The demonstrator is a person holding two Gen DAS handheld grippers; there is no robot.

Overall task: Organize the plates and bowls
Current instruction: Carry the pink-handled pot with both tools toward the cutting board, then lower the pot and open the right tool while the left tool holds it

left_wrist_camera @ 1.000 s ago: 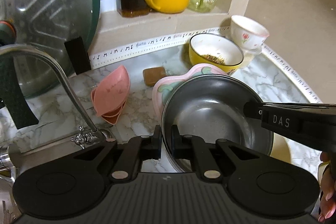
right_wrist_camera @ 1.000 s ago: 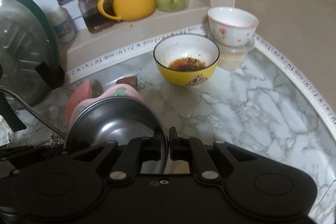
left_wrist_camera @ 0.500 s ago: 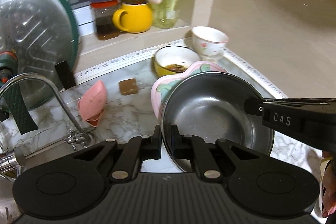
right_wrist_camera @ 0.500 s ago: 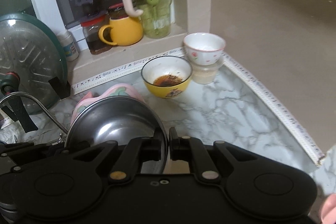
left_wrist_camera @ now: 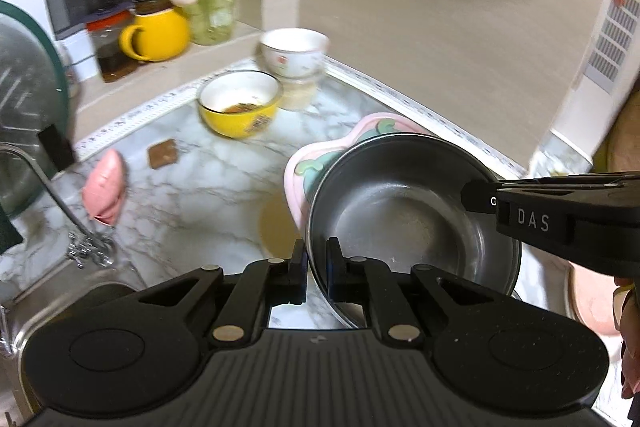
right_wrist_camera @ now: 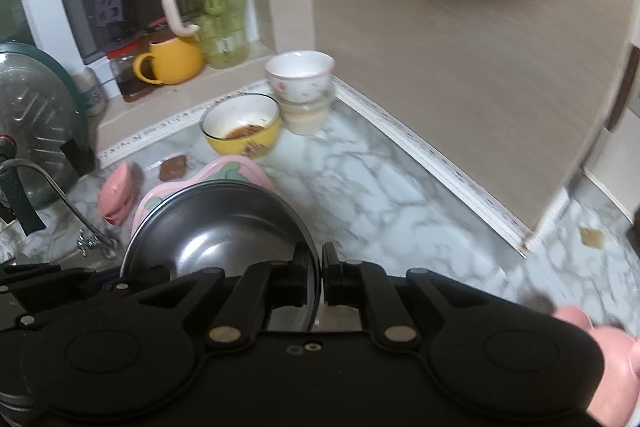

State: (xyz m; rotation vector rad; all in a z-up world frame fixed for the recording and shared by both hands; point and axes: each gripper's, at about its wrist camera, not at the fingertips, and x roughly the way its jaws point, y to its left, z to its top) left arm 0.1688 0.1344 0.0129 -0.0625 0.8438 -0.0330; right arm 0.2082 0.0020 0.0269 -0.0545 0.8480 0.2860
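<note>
We hold steel bowl [left_wrist_camera: 408,211] by opposite rims: left gripper [left_wrist_camera: 317,259] clamped near-left rim, right gripper [right_wrist_camera: 320,269] clamped right rim, pink plate [left_wrist_camera: 320,163] underneath, both lifted off marble counter [right_wrist_camera: 380,195]

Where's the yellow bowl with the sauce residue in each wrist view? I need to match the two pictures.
Left wrist: yellow bowl, upper centre-left on the marble counter.
Right wrist: yellow bowl, centre-left, beyond the steel bowl.
Shared landmark: the white flowered bowl, just right of it and behind.

Four bowls [left_wrist_camera: 412,223], one pink plate [left_wrist_camera: 320,163]
</note>
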